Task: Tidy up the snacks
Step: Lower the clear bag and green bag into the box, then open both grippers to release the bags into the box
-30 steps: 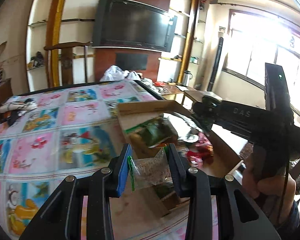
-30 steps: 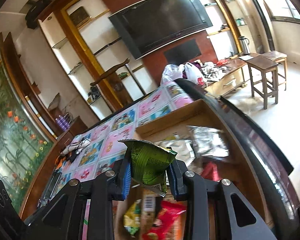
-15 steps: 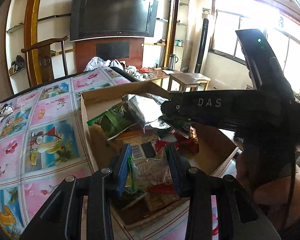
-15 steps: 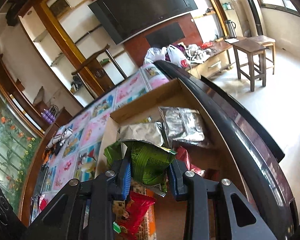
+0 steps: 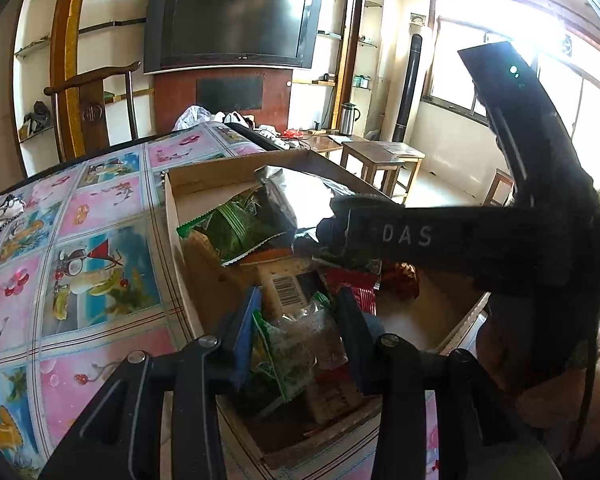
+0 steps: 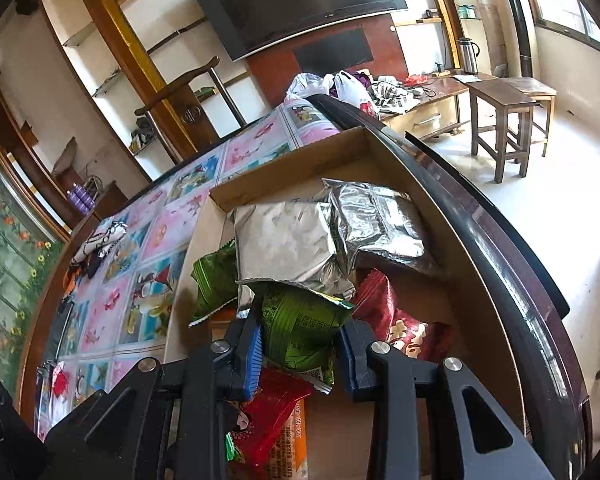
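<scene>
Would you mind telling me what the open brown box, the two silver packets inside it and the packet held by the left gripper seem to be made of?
Open brown box: apparently cardboard, matte, with raw cut edges.
Two silver packets: likely metallised foil film, shiny, creased, crimped at the edge.
Clear packet with green trim, between the left gripper's fingers: seemingly thin transparent plastic, glossy, its contents showing through.

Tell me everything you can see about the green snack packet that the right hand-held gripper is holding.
The green snack packet is a crinkled, glossy foil-like bag with small printed text and a yellow-edged top seam. The right hand-held gripper is shut on it, its blue-padded fingers pressing both sides. It hangs over the cardboard box, just above a red packet, and its top reaches a silver packet.
</scene>
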`<state>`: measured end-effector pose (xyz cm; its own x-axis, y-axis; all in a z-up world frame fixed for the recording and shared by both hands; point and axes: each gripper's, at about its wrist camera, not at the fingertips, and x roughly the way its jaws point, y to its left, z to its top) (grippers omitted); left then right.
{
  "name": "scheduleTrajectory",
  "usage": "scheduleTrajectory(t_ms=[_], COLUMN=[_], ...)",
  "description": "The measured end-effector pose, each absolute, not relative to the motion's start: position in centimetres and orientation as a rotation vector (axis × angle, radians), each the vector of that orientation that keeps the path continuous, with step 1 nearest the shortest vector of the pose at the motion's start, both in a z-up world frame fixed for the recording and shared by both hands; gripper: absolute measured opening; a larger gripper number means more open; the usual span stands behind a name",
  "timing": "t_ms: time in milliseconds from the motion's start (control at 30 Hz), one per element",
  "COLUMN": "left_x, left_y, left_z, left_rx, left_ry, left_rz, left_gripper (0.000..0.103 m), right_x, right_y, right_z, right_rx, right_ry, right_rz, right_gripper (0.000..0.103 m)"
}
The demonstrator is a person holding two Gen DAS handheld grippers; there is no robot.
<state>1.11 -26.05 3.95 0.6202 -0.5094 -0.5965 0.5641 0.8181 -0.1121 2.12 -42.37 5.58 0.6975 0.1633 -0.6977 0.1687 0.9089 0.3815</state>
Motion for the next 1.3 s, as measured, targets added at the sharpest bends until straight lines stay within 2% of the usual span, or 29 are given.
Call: scheduleTrajectory(t_ms=[700, 1033, 1200, 1300], left_x=[0.42, 0.36, 0.39, 0.32], left_y=[-26.65, -26.53, -26.45, -26.5], left_z=[4.36, 4.32, 4.33, 4.34], left_rx=[0.125, 0.118, 0.113, 0.115], left_ry=[0.62, 0.627, 0.63, 0.628], left_rz=[-0.611, -0.606, -0.602, -0.602], left_gripper=[0.041, 0.047, 0.054, 0.057], right_x=[2.23, 2.26, 2.25, 2.24], right_y=[-41.74, -41.67, -41.68, -41.64], right_z=[5.7, 5.72, 5.71, 5.78], right_rx=[0.413, 0.41, 0.409, 0.408], right_ry=[0.808, 0.808, 0.808, 0.804], right_rz=[-0.025, -0.027, -0.026, -0.029], right_gripper=[0.034, 0.034, 0.034, 0.039])
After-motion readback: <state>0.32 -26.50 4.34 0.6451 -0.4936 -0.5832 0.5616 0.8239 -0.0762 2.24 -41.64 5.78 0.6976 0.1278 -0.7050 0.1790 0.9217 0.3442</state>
